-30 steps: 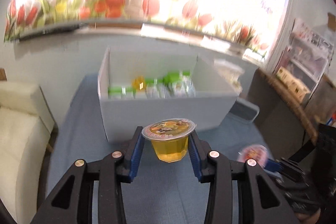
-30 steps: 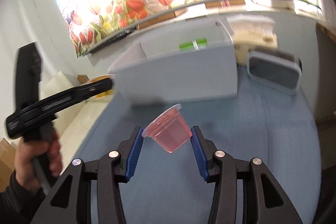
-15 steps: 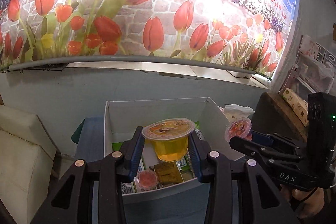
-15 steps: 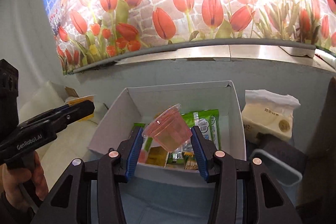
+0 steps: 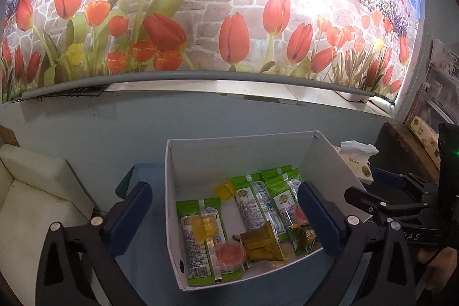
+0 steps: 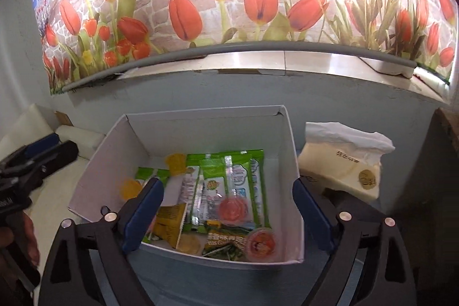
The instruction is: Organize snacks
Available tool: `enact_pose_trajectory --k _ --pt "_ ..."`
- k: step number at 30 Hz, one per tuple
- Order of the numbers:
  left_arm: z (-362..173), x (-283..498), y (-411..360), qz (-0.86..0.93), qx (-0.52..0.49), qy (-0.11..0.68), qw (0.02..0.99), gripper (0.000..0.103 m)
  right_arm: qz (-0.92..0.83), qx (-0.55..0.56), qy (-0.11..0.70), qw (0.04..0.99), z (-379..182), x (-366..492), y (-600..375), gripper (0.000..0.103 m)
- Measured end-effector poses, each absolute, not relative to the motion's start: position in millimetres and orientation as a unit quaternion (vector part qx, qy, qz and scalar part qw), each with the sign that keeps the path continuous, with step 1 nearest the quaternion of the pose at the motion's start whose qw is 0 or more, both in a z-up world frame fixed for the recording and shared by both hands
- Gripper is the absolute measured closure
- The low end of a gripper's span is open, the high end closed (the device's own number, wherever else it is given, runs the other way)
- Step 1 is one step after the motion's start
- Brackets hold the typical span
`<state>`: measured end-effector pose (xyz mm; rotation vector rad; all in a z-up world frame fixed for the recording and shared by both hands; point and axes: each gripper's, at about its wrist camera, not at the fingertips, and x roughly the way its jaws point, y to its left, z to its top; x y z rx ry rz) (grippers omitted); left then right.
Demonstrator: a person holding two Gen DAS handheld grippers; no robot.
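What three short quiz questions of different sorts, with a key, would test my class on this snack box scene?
1. True or false: the left gripper is shut on a yellow jelly cup.
2. Multiple choice: the green foil snack packets lie (A) on the blue tablecloth, (B) inside the white cardboard box, (C) on the cream tissue pack.
3. Fill in: in the right wrist view, the sealed pink jelly cup sits in the box's near ____ corner.

Key
1. False: both it and the right gripper are open and hold nothing.
2. B
3. right
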<state>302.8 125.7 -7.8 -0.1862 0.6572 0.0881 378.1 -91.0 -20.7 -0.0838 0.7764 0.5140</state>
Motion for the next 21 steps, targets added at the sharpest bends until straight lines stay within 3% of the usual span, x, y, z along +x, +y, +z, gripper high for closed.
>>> enact_pose_trajectory --k 2,14,21 --pt "-4 295 127 0.046 -0.094 0.315 0.943 0.0 0.24 -0.047 0.37 0.896 -19 372 -92 0.0" --pt "63 177 97 0.08 -0.043 0.208 0.974 0.0 0.194 -0.114 0.224 0.948 42 240 -120 0.0" --pt "68 107 68 0.068 -0.048 0.21 0.974 0.0 0.208 -0.036 0.236 0.948 62 168 -157 0.0"
